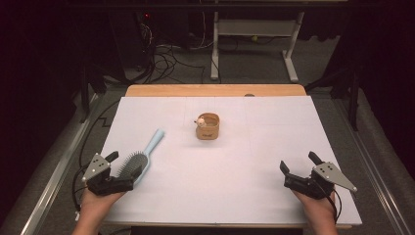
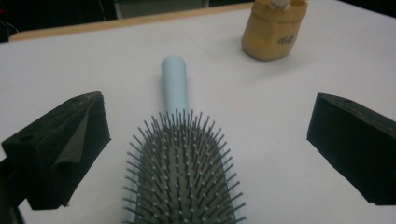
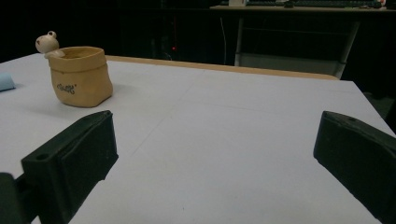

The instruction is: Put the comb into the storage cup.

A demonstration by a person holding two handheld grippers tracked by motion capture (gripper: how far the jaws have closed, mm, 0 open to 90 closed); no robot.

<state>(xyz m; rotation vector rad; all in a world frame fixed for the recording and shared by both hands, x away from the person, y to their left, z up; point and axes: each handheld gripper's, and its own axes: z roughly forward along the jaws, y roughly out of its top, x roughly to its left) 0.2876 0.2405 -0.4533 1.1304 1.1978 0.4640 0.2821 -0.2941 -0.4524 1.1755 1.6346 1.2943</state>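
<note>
A light blue hairbrush lies on the white table at the left, bristles up, handle pointing away and to the right. My left gripper is open, its jaws standing either side of the brush head without touching it. A small tan pot with a little white figure on its rim stands near the table's middle; it also appears as the pot and the pot. My right gripper is open at the front right with nothing between its jaws.
The white sheet covers a wooden tabletop whose far edge shows bare. Beyond it are dark floor, cables and the white legs of another desk.
</note>
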